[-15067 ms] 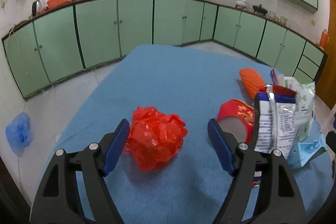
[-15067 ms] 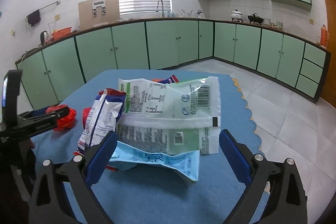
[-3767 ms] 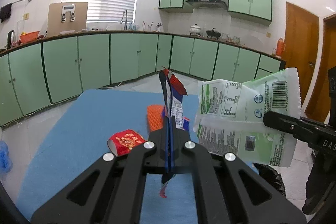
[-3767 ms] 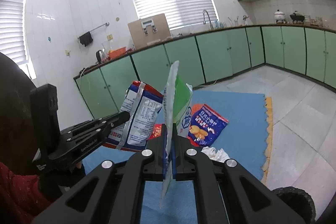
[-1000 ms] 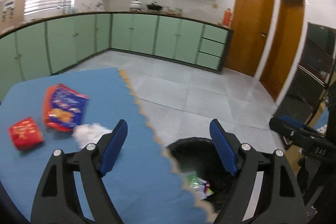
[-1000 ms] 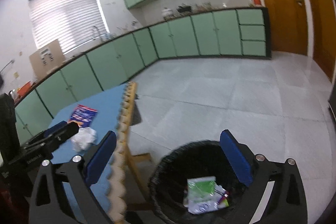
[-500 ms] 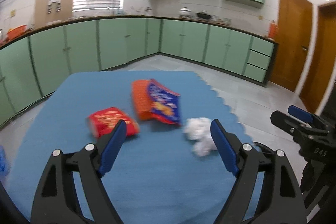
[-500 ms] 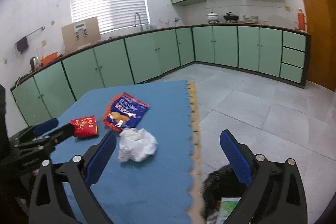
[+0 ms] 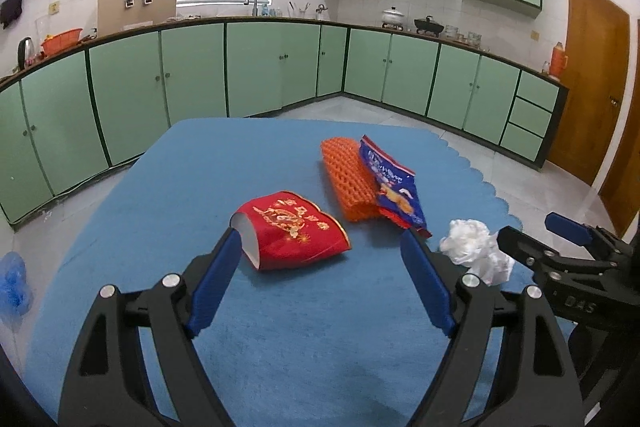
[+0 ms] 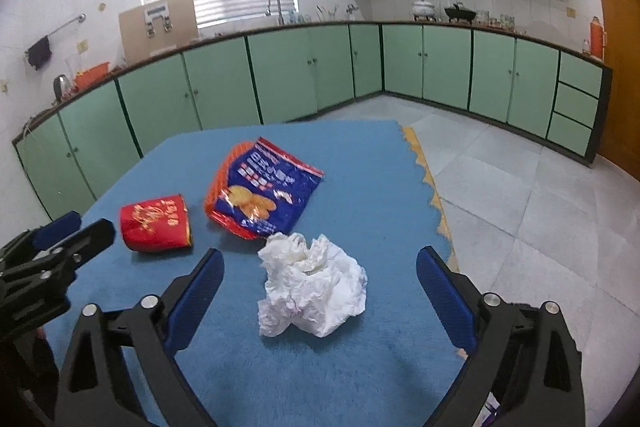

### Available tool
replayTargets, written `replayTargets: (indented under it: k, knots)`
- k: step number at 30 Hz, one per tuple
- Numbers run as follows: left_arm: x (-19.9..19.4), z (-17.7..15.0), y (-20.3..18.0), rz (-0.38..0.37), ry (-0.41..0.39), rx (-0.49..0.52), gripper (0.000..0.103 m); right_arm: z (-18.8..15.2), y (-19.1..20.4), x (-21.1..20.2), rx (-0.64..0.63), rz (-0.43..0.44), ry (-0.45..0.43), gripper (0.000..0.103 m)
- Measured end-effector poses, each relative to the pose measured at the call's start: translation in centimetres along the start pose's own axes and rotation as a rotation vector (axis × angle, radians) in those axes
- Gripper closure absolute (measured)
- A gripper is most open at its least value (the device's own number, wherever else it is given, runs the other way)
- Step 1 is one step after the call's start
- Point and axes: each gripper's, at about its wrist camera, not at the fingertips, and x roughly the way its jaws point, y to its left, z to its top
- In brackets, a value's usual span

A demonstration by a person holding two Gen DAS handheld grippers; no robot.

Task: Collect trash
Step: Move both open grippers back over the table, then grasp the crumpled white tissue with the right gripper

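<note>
Blue felt-like worktop [image 9: 168, 187], flattened glossy red paper cup [image 9: 290, 229] before the wide, empty left tool [image 9: 320, 275], crumpled white tissue [image 10: 312, 285] between the wide, empty right tool [image 10: 320, 297], orange foam mesh sleeve [image 9: 348, 179] touching a shiny blue snack wrapper [image 10: 266, 195]

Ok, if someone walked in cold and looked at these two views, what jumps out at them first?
Probably the crumpled white tissue on the blue mat, lying right ahead of the open right gripper. Next, the red paper cup on its side, just ahead of the open left gripper. Behind them a blue snack bag lies over an orange foam net.
</note>
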Motion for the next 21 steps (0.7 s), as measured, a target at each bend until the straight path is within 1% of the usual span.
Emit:
replayTargets:
  k: [5, 7, 9, 10, 12, 13, 14, 15, 18, 21]
  knots:
    - [0.7, -0.2, 0.5, 0.009, 0.016, -0.003, 0.024, -0.5, 0.5, 2.4, 0.007, -0.021, 0.071, 0.018]
    - [1.0, -0.2, 0.8, 0.013, 0.022, -0.007, 0.024, -0.7, 0.6, 3.2, 0.007, -0.013, 0.106, 0.024]
    - [1.2, -0.3, 1.0, 0.016, 0.028, -0.011, 0.024, -0.8, 0.7, 3.5, 0.008, 0.001, 0.121, 0.037]
    - [1.4, -0.3, 1.1, 0.017, 0.031, -0.012, 0.024, -0.9, 0.7, 3.7, 0.006, 0.011, 0.131, 0.041]
    - [1.7, -0.3, 1.3, 0.02, 0.038, -0.016, 0.024, -1.1, 0.8, 4.0, 0.002, 0.016, 0.152, 0.054]
    - [1.9, -0.2, 1.4, 0.022, 0.043, -0.018, 0.024, -1.1, 0.8, 4.0, 0.002, 0.019, 0.155, 0.059]
    - [2.1, -0.2, 1.5, 0.024, 0.05, -0.021, 0.024, -1.1, 0.7, 3.9, 0.004, 0.027, 0.154, 0.066]
    - [2.3, -0.2, 1.6, 0.026, 0.055, -0.023, 0.024, -1.1, 0.7, 3.9, 0.002, 0.03, 0.153, 0.071]
    - [3.0, -0.1, 2.0, 0.035, 0.072, -0.036, 0.023, -1.0, 0.8, 3.6, -0.02, 0.034, 0.152, 0.08]
    - [3.6, 0.1, 2.3, 0.025, 0.088, -0.056, 0.022, -0.8, 0.7, 3.2, -0.015, 0.045, 0.148, 0.083]
